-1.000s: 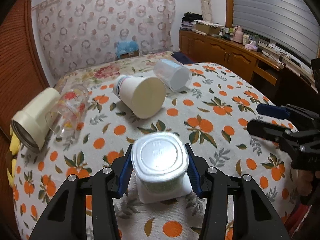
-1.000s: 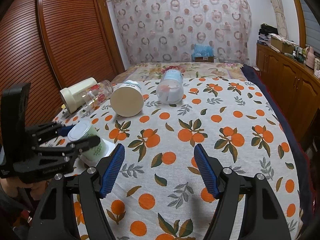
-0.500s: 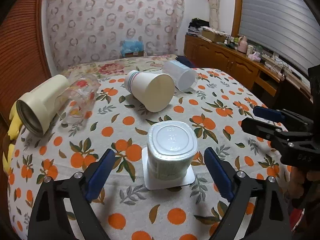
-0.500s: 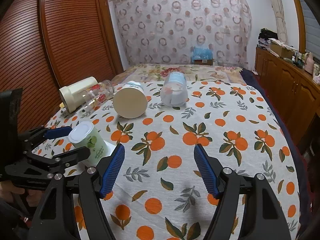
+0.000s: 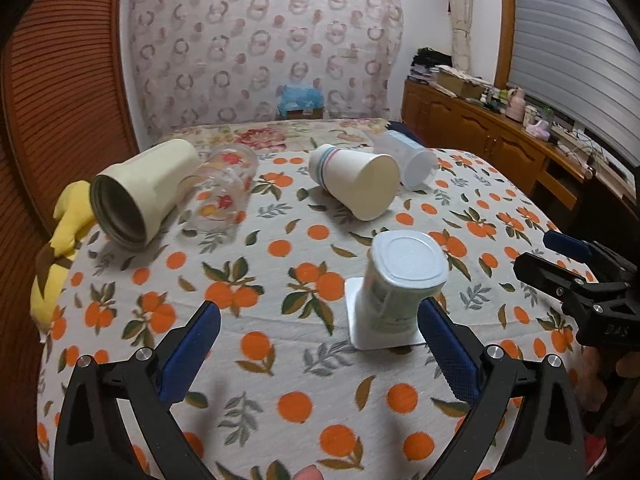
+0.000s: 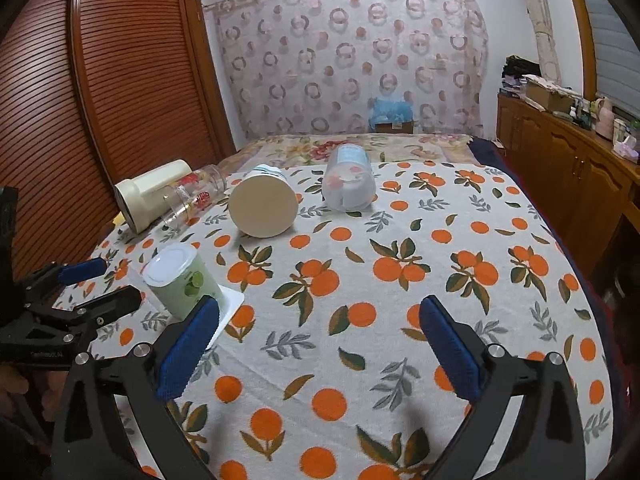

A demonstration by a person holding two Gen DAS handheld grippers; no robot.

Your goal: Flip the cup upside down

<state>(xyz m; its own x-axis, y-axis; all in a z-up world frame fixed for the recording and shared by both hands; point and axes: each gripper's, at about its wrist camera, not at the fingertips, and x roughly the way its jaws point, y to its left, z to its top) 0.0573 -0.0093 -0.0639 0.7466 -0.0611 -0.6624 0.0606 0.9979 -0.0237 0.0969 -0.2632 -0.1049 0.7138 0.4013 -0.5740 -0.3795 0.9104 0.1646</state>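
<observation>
A green-and-white plastic cup [image 5: 400, 280] stands upside down on its square rim, flat base up, on the orange-print tablecloth [image 5: 280, 308]. It also shows in the right wrist view [image 6: 182, 280]. My left gripper [image 5: 320, 352] is open and empty, just in front of the cup, its right pad beside the cup's foot. My right gripper [image 6: 320, 344] is open and empty over bare cloth, to the right of the cup. Each gripper shows in the other's view, the right one [image 5: 568, 268] and the left one [image 6: 84, 284].
Lying on their sides at the back: a cream tumbler [image 5: 140, 196], a printed glass [image 5: 220, 196], a paper cup [image 5: 356, 184] and a clear plastic cup [image 5: 408, 160]. A yellow cloth [image 5: 60, 240] hangs at the left edge. Wooden cabinets [image 5: 500, 148] stand right.
My left gripper has let go of the upside-down cup, opened wide and drawn back. The cup stays standing on the cloth. The right gripper has barely moved.
</observation>
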